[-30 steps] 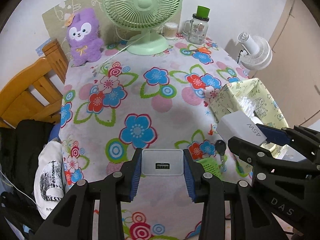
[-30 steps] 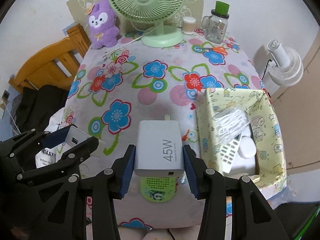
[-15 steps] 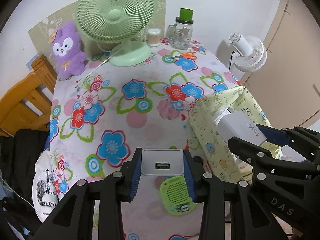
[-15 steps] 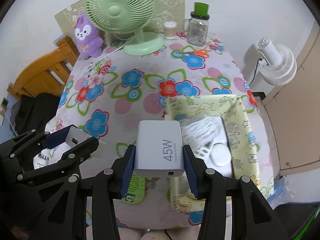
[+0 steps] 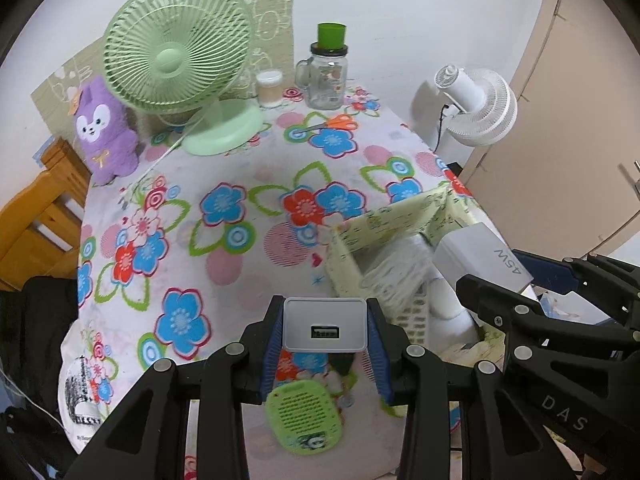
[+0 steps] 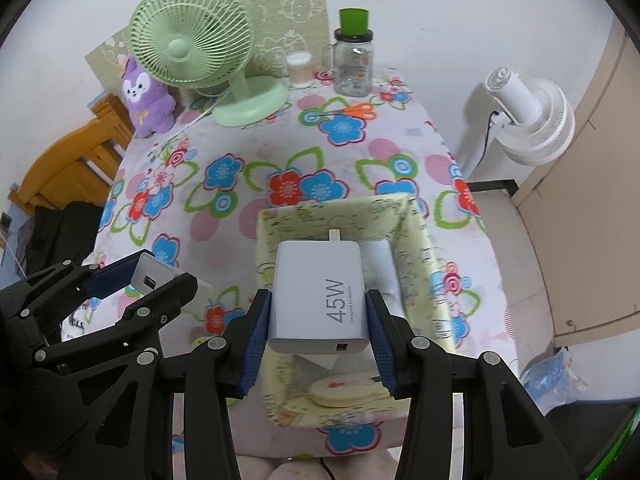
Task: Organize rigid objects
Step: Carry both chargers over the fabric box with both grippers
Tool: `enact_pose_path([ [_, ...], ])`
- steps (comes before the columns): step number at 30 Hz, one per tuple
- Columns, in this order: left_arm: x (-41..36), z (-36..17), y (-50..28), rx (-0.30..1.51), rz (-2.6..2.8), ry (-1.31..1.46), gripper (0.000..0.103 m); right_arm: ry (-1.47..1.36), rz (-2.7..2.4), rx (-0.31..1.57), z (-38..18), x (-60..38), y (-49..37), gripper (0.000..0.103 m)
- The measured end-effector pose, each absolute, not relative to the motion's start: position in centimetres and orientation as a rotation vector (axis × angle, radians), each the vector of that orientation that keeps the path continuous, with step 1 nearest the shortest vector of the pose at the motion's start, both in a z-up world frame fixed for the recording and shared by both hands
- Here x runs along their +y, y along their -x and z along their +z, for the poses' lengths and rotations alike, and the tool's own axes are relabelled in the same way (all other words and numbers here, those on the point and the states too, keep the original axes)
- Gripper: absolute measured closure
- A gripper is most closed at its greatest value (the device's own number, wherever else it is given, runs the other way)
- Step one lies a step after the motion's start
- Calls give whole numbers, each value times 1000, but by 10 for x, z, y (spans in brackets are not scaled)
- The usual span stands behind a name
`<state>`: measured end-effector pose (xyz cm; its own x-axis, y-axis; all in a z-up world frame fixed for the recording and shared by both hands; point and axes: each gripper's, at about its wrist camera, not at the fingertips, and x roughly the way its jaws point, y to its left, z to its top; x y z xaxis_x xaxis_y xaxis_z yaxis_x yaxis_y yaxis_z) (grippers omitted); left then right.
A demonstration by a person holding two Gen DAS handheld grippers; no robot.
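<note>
Two chargers [image 5: 324, 324] [image 6: 319, 294] — prongs mostly hidden

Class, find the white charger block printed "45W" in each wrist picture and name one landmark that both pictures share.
Left wrist view: the white charger block printed "45W" sits at the right edge, clamped in the right gripper over the yellow patterned fabric box.
Right wrist view: it fills the lower centre, between the blue pads.
Shared landmark: the green desk fan at the table's far end.

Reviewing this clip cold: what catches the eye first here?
Each claw grips a white charger: the right claw holds the 45W charger over the yellow patterned box, the left claw a smaller charger above the floral tablecloth. A green fan stands at the back.
</note>
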<state>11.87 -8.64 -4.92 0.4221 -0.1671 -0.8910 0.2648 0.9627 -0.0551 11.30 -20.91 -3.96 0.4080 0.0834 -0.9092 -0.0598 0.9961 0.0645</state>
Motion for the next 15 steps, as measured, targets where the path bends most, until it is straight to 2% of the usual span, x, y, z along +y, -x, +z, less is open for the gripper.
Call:
enact_pose_path([
  [15, -156, -52, -129, 1076, -342, -115, 64, -16, 54, 1139, -38, -278, -118, 53],
])
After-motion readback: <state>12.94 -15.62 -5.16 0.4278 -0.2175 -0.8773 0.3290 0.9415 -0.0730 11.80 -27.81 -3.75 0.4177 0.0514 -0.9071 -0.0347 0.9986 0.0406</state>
